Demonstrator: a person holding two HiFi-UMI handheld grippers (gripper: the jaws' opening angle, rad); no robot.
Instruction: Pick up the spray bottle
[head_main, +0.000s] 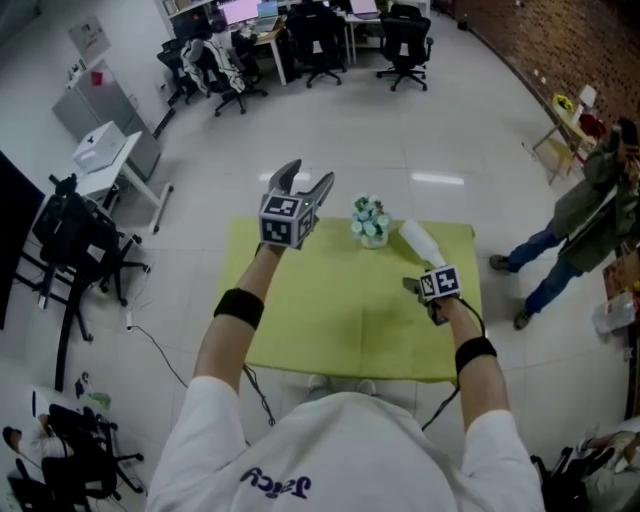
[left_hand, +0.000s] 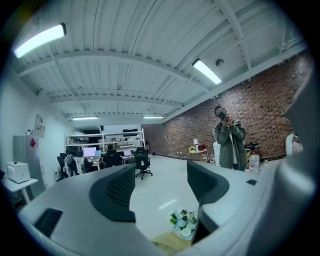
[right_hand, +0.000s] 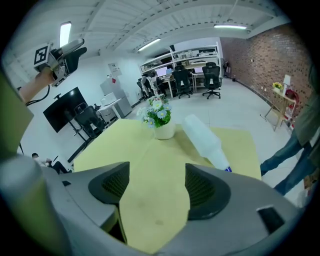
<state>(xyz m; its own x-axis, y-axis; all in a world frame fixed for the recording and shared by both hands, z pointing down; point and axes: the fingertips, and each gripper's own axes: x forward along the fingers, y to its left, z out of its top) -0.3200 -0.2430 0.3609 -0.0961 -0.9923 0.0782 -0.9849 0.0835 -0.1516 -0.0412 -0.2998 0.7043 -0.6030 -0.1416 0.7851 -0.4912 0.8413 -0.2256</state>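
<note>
We take the bottle (head_main: 418, 240) with our right gripper (right_hand: 152, 186), whose jaws stand apart and empty over bare surface (head_main: 320, 320). The bottle lies on its side at the far right, just right of the flowers (head_main: 370, 222), narrow end towards us. We should swing right, set the jaws across its wide body, and close only once both pads straddle it, since it may roll. Our left gripper (head_main: 305, 182), jaws likewise apart and empty, hangs high on the left, out of the way.

head: steeply down | left: level | right: tabletop (right_hand: 150, 200) close | shared: flowerpot (head_main: 371, 222)
</note>
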